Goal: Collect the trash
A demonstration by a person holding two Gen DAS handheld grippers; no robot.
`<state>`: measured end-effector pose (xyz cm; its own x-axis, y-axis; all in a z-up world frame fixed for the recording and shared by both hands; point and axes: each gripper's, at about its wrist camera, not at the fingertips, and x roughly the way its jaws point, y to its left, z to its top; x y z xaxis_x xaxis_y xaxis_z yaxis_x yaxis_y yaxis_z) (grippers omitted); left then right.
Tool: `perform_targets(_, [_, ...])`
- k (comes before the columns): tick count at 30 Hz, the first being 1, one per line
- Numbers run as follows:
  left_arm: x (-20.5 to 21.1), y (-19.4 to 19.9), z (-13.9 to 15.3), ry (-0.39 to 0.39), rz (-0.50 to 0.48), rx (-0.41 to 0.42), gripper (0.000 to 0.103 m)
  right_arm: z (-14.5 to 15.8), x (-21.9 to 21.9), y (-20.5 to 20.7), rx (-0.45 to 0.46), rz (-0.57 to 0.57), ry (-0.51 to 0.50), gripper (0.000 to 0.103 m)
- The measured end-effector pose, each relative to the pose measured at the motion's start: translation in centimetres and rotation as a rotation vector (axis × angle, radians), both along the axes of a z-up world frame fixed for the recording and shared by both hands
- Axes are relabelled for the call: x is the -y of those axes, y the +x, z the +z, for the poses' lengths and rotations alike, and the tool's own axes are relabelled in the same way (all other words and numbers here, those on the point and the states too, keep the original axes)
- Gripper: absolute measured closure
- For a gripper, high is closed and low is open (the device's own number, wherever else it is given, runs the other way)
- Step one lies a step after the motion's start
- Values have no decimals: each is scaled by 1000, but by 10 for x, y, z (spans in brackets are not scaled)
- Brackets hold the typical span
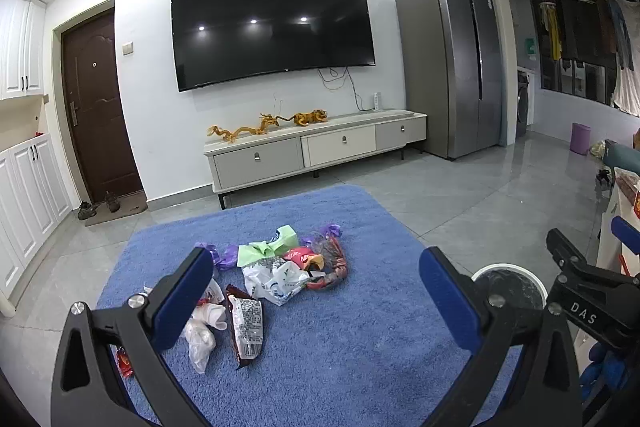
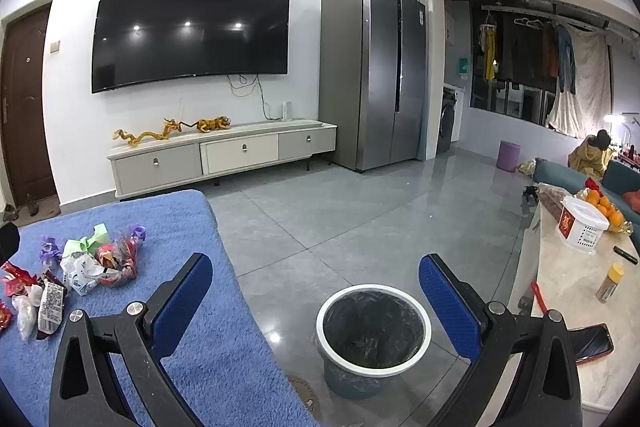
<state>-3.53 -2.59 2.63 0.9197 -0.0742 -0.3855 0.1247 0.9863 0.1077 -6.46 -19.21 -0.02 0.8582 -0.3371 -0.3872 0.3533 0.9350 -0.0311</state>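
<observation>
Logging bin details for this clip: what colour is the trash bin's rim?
White, around a dark liner; the trash bin shows best in the right wrist view.

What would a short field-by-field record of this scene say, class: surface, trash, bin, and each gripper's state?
surface: blue rug on a grey tiled floor
trash: loose pile of wrappers on the rug, including a green packet and a dark wrapper with a printed label
bin: white-rimmed bin with a dark liner, on the floor beside the rug, looks empty
left gripper: open, holds nothing, above the rug near the pile
right gripper: open, holds nothing, near the bin
</observation>
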Motion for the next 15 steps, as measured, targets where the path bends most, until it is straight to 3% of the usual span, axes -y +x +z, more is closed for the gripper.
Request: perform_targets(15, [10,-8,-2,5,25,44,0,2,14,-6,24,-2,23,0])
